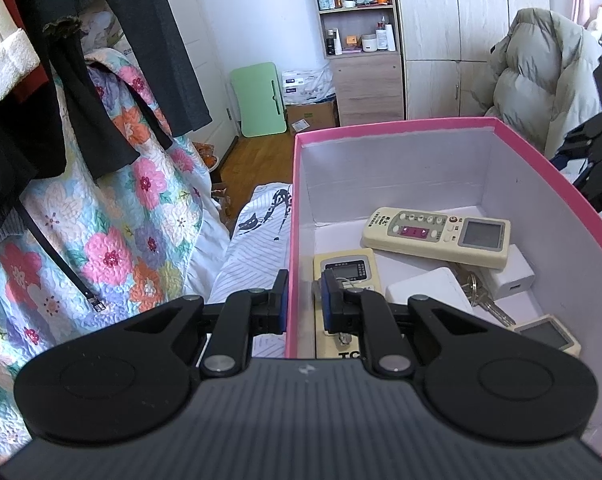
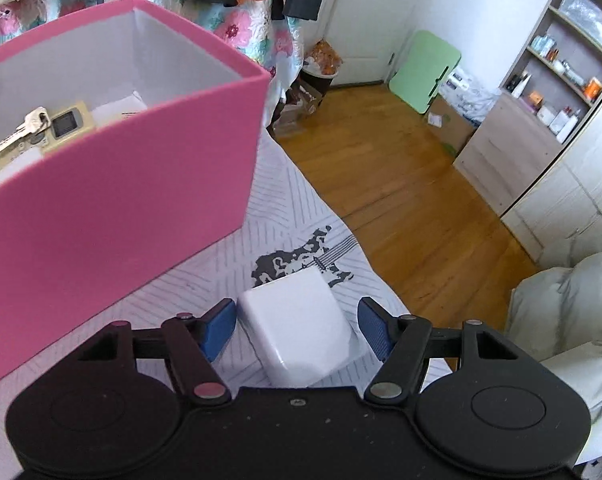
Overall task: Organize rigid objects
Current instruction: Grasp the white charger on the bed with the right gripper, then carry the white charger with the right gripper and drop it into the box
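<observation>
- Pink box [image 1: 381, 130] stands on the bed [image 2: 301, 240], its near wall pinched by the left gripper [image 1: 303, 300], 1 pad outside and 1 inside.
- Inside lie 2 remotes [image 1: 437, 236], keys [image 1: 481, 292] and white chargers [image 1: 509, 276].
- Right gripper [image 2: 297, 328] is spread around a white charger block [image 2: 297, 320] on the bed beside the box, pads not pressing it.

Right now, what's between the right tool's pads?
A white charger block on the bedsheet, pads clear of its sides; seen in the right wrist view.
</observation>
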{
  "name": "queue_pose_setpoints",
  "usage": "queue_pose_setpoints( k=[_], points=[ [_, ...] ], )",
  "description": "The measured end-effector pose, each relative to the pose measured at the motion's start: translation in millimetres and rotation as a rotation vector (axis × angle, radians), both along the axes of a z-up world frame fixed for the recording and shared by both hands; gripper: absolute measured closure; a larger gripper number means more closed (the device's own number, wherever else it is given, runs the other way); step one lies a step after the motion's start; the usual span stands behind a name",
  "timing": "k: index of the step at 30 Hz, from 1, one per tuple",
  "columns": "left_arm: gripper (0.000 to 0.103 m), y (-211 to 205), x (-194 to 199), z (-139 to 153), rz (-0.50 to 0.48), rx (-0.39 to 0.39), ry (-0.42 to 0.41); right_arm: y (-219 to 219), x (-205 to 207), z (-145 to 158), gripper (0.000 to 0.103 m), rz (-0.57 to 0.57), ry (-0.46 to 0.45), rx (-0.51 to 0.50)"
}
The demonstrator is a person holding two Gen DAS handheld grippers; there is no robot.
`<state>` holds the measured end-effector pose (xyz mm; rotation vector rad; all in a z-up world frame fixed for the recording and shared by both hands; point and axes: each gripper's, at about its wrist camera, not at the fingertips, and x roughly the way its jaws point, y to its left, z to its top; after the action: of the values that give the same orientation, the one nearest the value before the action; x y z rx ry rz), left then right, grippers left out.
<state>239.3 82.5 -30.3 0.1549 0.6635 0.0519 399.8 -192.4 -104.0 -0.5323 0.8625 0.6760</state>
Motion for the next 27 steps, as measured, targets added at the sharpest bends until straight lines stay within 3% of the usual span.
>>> queue_pose_setpoints(
  k=[4, 8, 10, 12, 19, 23, 27],
  points=[
    [0.090, 0.0, 0.4, 0.9, 0.004, -0.003, 0.001, -24.2, 11.4, -3.9, 0.031, -0.107, 0.081, 0.139],
    [0.090, 0.5, 0.6, 1.3, 0.001, 0.004, 0.001, -39.1, -3.0, -5.5, 0.034, -0.211, 0.078, 0.234],
    [0.090, 0.9, 0.8, 1.4, 0.001, -0.008, -0.001, -53.2, -16.1, -0.5, 0.043, -0.242, 0.105, 0.394],
    [0.090, -0.5, 1.7, 1.4, 0.003, -0.008, -0.001, -58.4, -31.1, 4.8, 0.045, -0.268, 0.074, 0.458],
    [0.090, -1.3, 1.1, 1.6, 0.002, -0.005, 0.000, -48.7, -75.2, 14.8, 0.046, -0.256, -0.022, 0.451],
    [0.090, -0.1, 1.5, 2.0, 0.004, 0.001, 0.000, -43.6, -77.6, 13.1, 0.046, -0.266, -0.062, 0.381],
    [0.090, 0.2, 1.4, 2.1, 0.005, 0.004, 0.001, -48.2, -72.2, 10.8, 0.046, -0.314, -0.052, 0.412]
  ],
)
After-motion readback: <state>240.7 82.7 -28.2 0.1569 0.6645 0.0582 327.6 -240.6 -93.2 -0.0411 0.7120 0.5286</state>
